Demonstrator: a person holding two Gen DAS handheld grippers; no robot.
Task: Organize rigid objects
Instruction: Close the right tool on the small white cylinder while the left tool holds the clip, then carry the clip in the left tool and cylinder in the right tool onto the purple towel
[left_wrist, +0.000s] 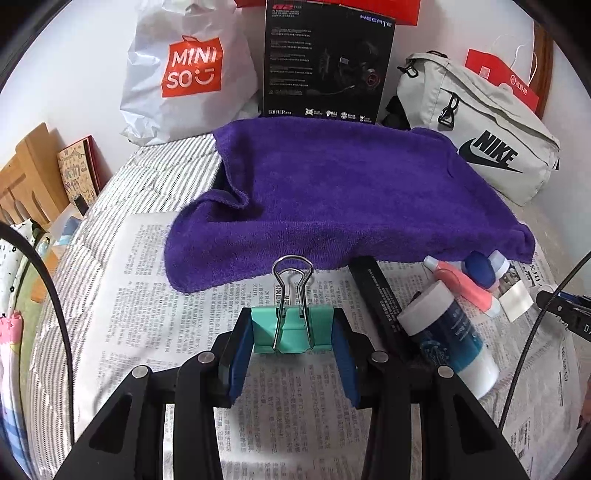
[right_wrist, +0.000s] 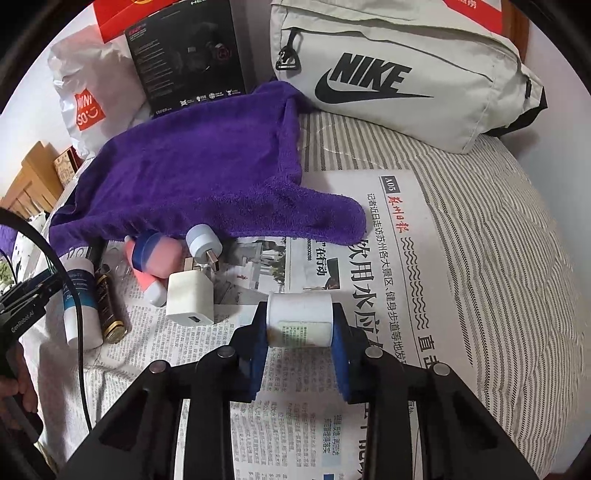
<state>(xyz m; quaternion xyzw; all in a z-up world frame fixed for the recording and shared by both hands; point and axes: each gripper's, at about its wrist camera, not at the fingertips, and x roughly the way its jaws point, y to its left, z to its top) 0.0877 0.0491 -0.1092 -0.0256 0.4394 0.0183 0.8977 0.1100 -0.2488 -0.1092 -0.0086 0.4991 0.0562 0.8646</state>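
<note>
Rigid objects: green binder clip (left_wrist: 291, 326) clamped between the left gripper (left_wrist: 293, 354) pads, wire handles pointing away from the camera. Right gripper (right_wrist: 300, 332) clamped on a small white bottle (right_wrist: 300, 319), long axis crosswise between the pads. Both sit above the newspaper (right_wrist: 369, 280). Remaining pile (white charger (right_wrist: 190, 297), pink tube (right_wrist: 155, 266), tubes) lies by the purple towel (right_wrist: 207, 173) edge, nearer the right gripper. Surface: newspaper on a striped bedsheet (right_wrist: 498, 229); bags behind.
</note>
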